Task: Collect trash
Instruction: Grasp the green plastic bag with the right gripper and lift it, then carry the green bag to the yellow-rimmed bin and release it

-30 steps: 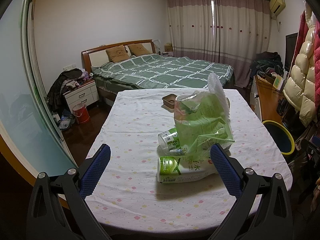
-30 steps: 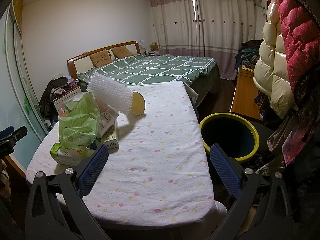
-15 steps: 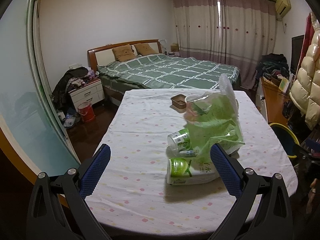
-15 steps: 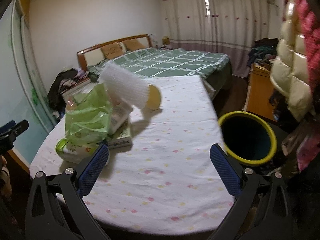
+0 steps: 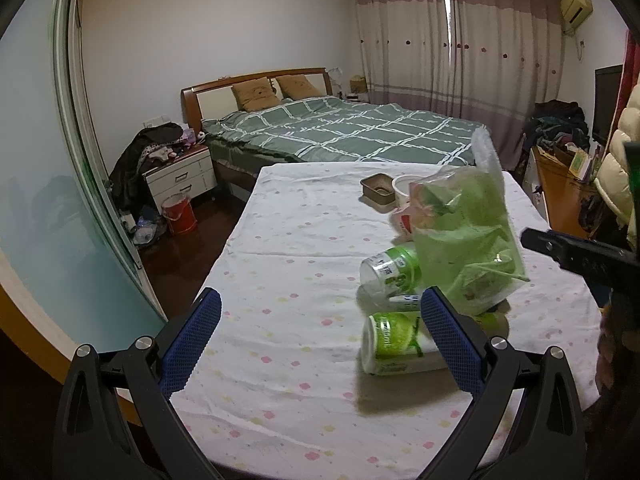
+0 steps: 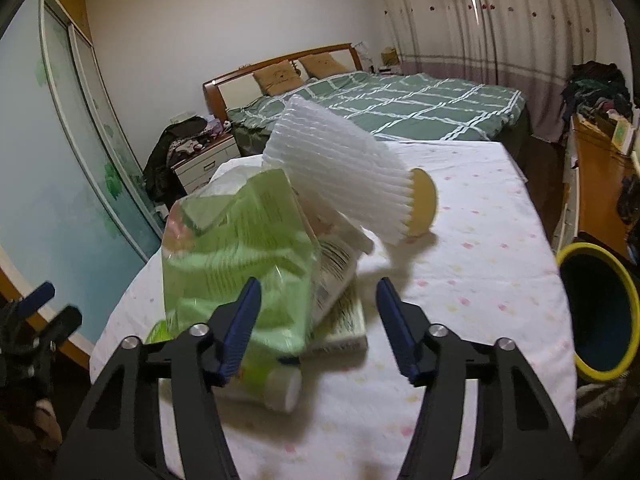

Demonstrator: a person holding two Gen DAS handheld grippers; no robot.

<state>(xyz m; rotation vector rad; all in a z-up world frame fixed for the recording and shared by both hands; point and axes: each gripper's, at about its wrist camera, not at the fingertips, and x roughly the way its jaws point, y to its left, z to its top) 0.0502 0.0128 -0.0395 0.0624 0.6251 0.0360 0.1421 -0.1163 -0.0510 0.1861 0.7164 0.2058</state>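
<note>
Crumpled green plastic bag (image 6: 236,256) heaps over toppled bottles (image 5: 394,342) near the tablecloth's (image 5: 296,240) right edge, white foam sleeve (image 6: 340,168) on top.

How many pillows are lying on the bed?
2. Both lie at the head of the bed, against the headboard: one pillow on the left and the other pillow beside it on the right. No others show.

Both the left gripper (image 5: 320,338) and the right gripper (image 6: 318,326) have black angular frames, silver screws and what look like textured blue pads (image 5: 191,347).
</note>
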